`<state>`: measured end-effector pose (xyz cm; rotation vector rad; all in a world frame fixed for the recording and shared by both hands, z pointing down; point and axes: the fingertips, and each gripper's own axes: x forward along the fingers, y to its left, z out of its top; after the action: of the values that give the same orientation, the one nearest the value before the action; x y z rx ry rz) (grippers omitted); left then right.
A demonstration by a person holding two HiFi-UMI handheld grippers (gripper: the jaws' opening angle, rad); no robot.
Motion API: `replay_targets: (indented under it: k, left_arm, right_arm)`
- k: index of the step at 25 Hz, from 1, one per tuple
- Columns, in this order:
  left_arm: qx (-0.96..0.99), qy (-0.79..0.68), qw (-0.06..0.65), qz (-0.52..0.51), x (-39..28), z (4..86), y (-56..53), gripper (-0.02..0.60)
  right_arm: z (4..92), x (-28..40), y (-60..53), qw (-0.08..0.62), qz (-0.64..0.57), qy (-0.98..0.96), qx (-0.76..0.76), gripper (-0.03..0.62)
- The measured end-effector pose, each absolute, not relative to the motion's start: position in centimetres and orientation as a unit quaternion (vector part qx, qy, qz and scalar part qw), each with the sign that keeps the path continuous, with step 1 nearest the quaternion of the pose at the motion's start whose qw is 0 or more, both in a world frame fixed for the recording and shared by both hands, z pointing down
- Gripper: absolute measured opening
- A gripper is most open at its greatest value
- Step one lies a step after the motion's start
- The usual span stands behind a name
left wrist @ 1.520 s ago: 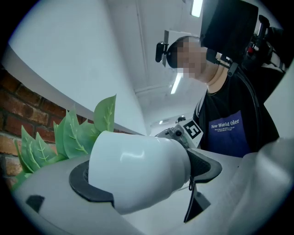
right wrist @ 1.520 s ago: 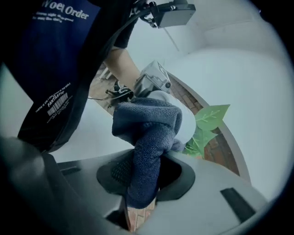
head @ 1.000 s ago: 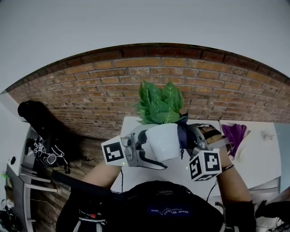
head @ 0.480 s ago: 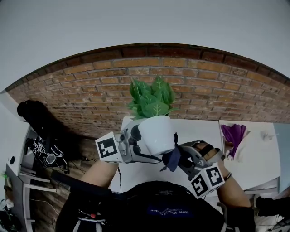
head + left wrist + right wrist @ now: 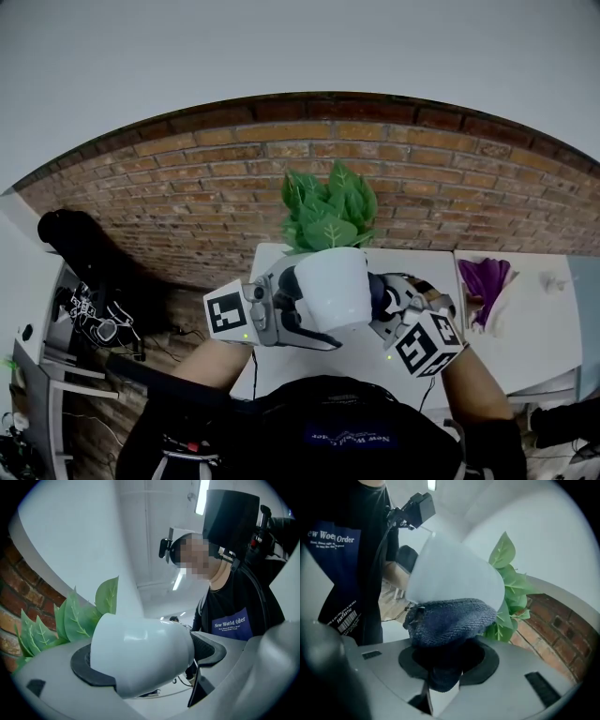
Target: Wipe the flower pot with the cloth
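Observation:
A white flower pot (image 5: 333, 287) with green leaves (image 5: 328, 208) is held up in the air in front of me. My left gripper (image 5: 302, 309) is shut on the pot (image 5: 140, 656), its jaws pressing both sides. My right gripper (image 5: 380, 302) is shut on a dark blue cloth (image 5: 447, 623). In the right gripper view the cloth presses against the side of the white pot (image 5: 454, 576). In the head view the cloth (image 5: 376, 289) shows as a dark strip at the pot's right side.
A white table (image 5: 422, 267) stands below against a brick wall (image 5: 187, 197). A purple cloth (image 5: 484, 277) lies on a second white table (image 5: 539, 323) to the right. Dark bags and cables (image 5: 89, 300) sit on the floor at the left.
My right gripper has risen from below the pot's base and brought the cloth against the pot's right side. The pot has shifted slightly right in the left gripper's hold.

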<state>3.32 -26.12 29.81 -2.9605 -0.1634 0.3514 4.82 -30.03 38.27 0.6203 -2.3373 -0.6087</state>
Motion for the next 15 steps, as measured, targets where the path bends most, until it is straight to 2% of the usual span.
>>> replay_targets:
  k: [9, 15]
  left_arm:
    - [-0.986, -0.021, 0.079, 0.148, 2.4, 28.8, -28.3, 0.517]
    - [-0.986, -0.049, 0.075, 0.143, 2.6, 28.4, -27.0, 0.517]
  right_arm:
    - [38.0, 2.6, -24.1, 0.271, -0.265, -0.914, 0.146, 0.100]
    - [39.3, 5.0, -30.3, 0.298, -0.197, -0.904, 0.234, 0.100]
